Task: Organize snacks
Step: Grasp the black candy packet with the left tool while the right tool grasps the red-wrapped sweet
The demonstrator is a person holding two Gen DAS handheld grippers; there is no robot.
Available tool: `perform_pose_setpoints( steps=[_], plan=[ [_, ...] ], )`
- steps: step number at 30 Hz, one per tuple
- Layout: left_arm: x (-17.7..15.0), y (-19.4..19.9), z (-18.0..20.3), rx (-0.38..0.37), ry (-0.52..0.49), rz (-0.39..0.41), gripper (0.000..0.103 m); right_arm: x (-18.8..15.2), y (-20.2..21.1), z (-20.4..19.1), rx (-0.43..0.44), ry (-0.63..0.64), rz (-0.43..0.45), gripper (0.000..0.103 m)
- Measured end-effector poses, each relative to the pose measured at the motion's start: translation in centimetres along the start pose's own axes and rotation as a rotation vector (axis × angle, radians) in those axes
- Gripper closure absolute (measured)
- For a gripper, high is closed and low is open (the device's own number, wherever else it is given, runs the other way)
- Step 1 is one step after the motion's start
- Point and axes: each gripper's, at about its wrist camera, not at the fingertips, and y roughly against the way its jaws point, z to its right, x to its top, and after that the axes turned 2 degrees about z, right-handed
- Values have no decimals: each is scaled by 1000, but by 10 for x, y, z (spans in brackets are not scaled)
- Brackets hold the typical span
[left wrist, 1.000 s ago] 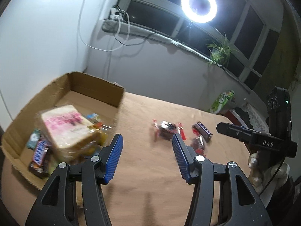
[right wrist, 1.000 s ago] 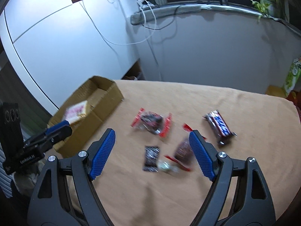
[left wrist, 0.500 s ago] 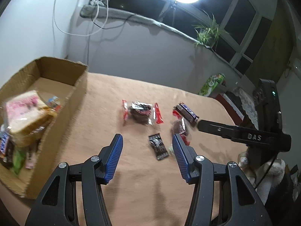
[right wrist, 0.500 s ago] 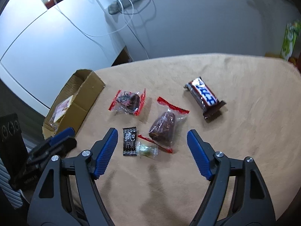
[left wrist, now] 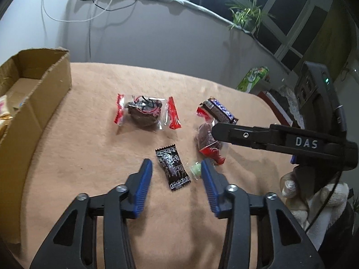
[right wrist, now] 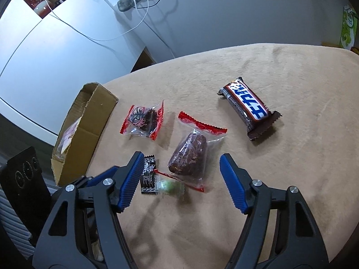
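On the tan cloth lies a small black sachet [left wrist: 172,170] beside a green candy [left wrist: 195,169]. My left gripper [left wrist: 176,170] hovers just over them, jaws closing, with both between the pads and neither touched. My right gripper [right wrist: 181,168] is also closing, still wide, around a brown cake in a clear red-edged packet [right wrist: 188,154] without pressing on it. The black sachet [right wrist: 148,177] and green candy [right wrist: 170,185] lie by its left finger. A second red-edged cake packet [left wrist: 143,112] and a chocolate bar [right wrist: 249,107] lie farther off.
A cardboard box [left wrist: 44,103] holding packed snacks stands at the left edge of the cloth. A gloved hand [left wrist: 314,197] holds the right gripper close on the right. A green carton [left wrist: 253,78] stands past the table's far right, and the wall runs behind.
Both grippers have sunk toward the snacks. The left one swung from over the box to the black sachet and its jaws narrowed. The right jaws narrowed a little around the brown cake packet.
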Motion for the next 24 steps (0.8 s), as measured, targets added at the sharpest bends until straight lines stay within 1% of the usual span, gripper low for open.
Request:
perform_pose_setpoints(
  steps=[3,11,13,19,21,22,24],
  plan=[
    [0,-7,2,14,-11,-13,67,2,-5,0,-9,5,-6,30],
    [0,-18,1,31,-14,-37,67,5,-13,-3,-41,34,-16,31],
    [0,-20,2,35,-14,-40,67,6,-16,-4,-55,42,-20,36],
    [0,-24,4,49,-28,-47,67,7,-23,-4,-75,56,-34,39],
    [0,-24,5,57,-48,-49,67,6,-24,-5,-83,63,-36,40],
    [0,-25,6,62,-57,-50,69,6,-25,-5,-88,67,-38,43],
    [0,-27,10,73,-70,-52,72,6,-27,-5,-94,69,-42,46]
  ],
)
